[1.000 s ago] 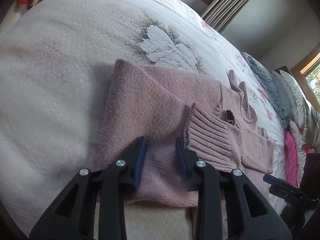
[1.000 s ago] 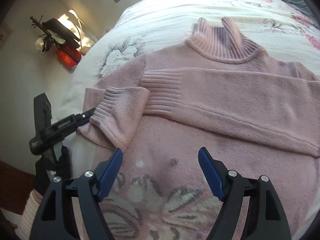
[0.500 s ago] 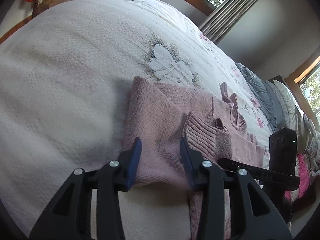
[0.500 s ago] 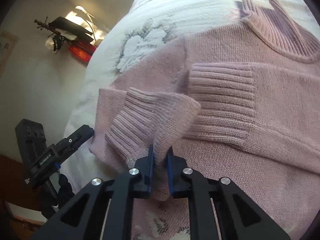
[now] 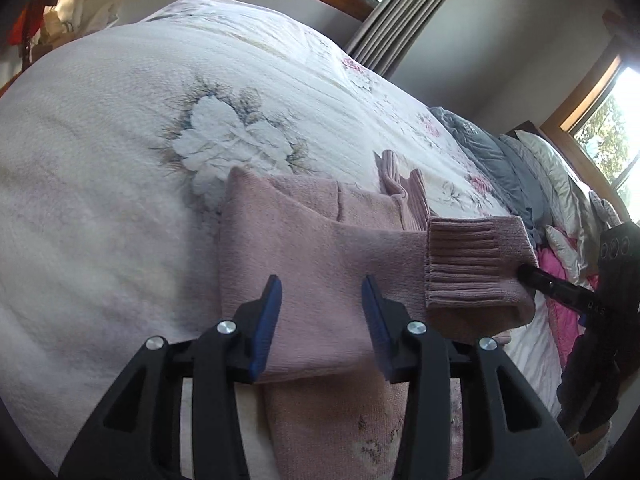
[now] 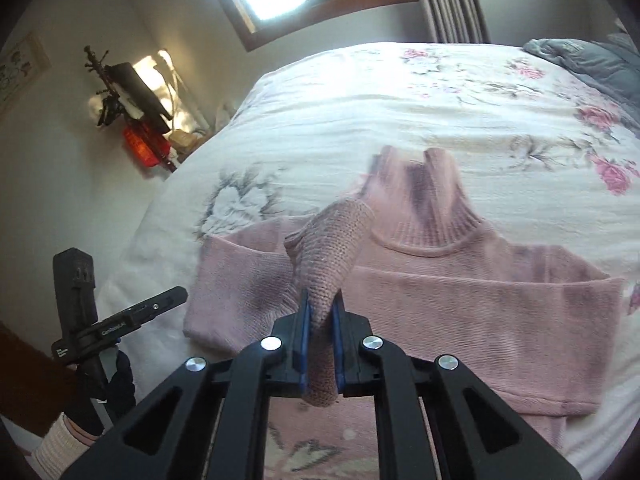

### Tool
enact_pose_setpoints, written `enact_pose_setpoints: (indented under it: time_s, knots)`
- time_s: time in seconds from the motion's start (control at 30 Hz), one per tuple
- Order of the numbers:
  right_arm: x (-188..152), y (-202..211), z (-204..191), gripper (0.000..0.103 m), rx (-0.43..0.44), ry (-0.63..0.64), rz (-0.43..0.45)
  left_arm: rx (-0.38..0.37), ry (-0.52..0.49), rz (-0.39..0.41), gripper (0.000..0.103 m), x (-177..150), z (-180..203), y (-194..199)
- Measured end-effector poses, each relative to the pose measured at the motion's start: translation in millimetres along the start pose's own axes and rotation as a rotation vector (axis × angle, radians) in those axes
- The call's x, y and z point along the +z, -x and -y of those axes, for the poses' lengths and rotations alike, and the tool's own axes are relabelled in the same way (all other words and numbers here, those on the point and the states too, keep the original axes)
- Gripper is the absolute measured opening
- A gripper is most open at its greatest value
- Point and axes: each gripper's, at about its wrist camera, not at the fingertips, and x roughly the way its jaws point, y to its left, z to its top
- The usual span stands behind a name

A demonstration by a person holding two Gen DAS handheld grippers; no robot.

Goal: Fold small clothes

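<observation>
Jaws on my right gripper (image 6: 319, 344) are closed almost fully, pinching the ribbed cuff (image 6: 332, 248) of the pink sweater (image 6: 460, 312); that sleeve rises off the garment toward the gripper. Jaws on my left gripper (image 5: 322, 320) stand parted with a moderate gap and grip nothing; the blue pads (image 5: 267, 320) straddle the folded left edge of the sweater body. I see the sweater lying flat on the floral bedspread (image 6: 360, 120), collar pointing away from me, the other sleeve folded across the chest. Grey bedding (image 5: 492, 160) lies piled at the far end of the bed.
</observation>
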Motion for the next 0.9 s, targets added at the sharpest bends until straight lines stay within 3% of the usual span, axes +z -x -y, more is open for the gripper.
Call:
enact_pose_setpoints:
  time_s: [0.17, 0.37, 0.43, 0.53, 0.63, 0.77, 0.9]
  knots:
    - [-11.0, -12.7, 58.8, 0.009, -0.101, -0.072, -0.038, 0.072, -0.041, -0.062, 0.041, -3.8, 14.2, -39.4]
    - [-36.8, -61.2, 93.1, 0.013, -0.199, -0.109, -0.16, 0.151, -0.068, -0.109, 0.041, -7.4, 9.5, -72.9]
    - [-42.4, -65.2, 91.9, 0.024, -0.254, -0.077, -0.176, 0.157, -0.082, -0.112, 0.041, -7.2, 10.6, -72.3]
    - [-38.8, -46.8, 76.6, 0.032, -0.314, -0.015, -0.108, 0.154, -0.083, -0.108, 0.041, -4.1, 14.2, -62.6]
    - [-31.6, -33.6, 45.4, 0.049, -0.28, 0.096, -0.069, 0.13, -0.099, -0.065, 0.044, 0.7, 27.0, -49.0]
    - [-31.7, -58.9, 4.0, 0.053, -0.218, 0.229, -0.154, 0.104, -0.138, -0.081, 0.047, 0.4, 48.8, -54.1]
    - [-35.2, -96.7, -0.5, 0.053, -0.285, 0.262, -0.234, 0.121, -0.136, -0.125, 0.047, -3.8, 52.1, -75.7]
